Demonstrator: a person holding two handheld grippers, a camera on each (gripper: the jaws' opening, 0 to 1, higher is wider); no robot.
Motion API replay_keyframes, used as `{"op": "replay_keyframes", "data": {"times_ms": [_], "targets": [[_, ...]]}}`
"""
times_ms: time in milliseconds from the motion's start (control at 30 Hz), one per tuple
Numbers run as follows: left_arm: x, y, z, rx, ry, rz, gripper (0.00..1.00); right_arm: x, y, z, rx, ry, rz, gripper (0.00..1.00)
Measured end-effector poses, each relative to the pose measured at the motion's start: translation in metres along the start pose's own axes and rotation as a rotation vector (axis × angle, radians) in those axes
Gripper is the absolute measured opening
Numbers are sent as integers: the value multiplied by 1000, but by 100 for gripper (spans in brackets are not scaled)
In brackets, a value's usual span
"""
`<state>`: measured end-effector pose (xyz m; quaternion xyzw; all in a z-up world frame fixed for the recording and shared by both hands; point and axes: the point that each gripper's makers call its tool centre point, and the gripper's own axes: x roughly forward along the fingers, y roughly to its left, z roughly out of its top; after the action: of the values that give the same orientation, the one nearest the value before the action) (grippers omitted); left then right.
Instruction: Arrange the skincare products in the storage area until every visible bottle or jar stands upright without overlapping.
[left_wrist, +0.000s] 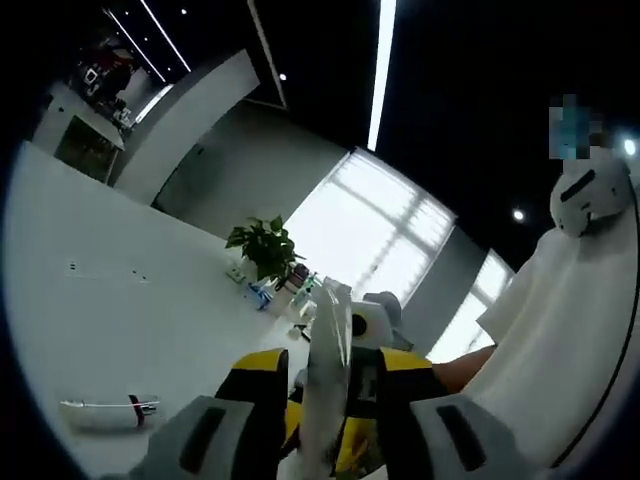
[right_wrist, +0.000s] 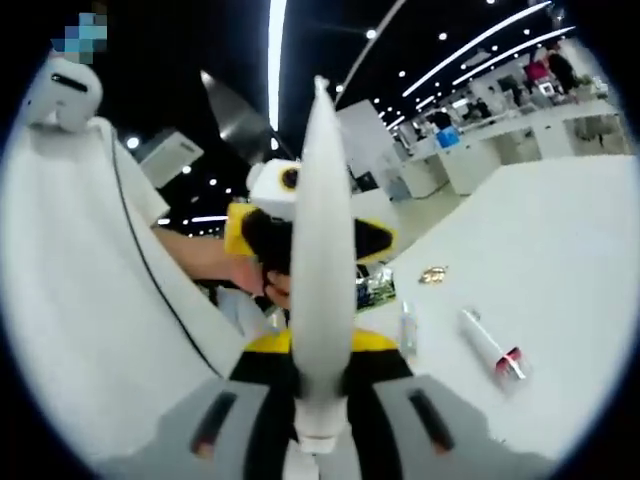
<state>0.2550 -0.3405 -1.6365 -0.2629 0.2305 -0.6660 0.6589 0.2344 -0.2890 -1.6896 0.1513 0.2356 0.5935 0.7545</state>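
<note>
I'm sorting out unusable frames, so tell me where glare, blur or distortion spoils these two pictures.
Left gripper view: the window is blown out white, the tube between the jaws is blurred, and the table bends with the fisheye. Right gripper view: the close tube is soft and bright; ceiling lights streak.

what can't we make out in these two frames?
- Left gripper view: products beside the plant on the table too small to identify.
- Both views: held white tube edge-on, label unreadable.
- Right gripper view: small gold item too small to name.
- Left gripper view: lying tube blurred, label illegible.
</note>
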Motion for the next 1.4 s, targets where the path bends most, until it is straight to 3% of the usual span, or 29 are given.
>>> {"op": "replay_keyframes", "data": {"times_ms": [200, 467, 633, 733, 967, 1133, 1200, 1400], "targets": [[-1, -5, -8, 32, 24, -19, 23, 10, 7, -12, -55, 76, 48, 16], [-10, -5, -12, 42, 27, -31, 16, 17, 12, -17, -74, 117, 84, 17], [-10, -7, -15, 98, 48, -25, 11, 20, 12, -18, -47, 115, 101, 20], [-9, -1, -16, 147, 59, 27, 10, 21, 5, -17, -35, 124, 60, 21], [-10, 0, -23, 208, 97, 39, 9, 22, 0, -18, -26, 137, 8, 24], [-15, 9, -44, 259, 179, 69, 8, 14, 0, -15, -5, 133, -28, 30], [-17, 15, -54, 267, 210, 85, 8, 6, -10, -26, -16, 194, -90, 35], [-22, 31, -78, 275, 263, 137, 8, -10, -13, -48, -80, 322, -111, 41]]}}
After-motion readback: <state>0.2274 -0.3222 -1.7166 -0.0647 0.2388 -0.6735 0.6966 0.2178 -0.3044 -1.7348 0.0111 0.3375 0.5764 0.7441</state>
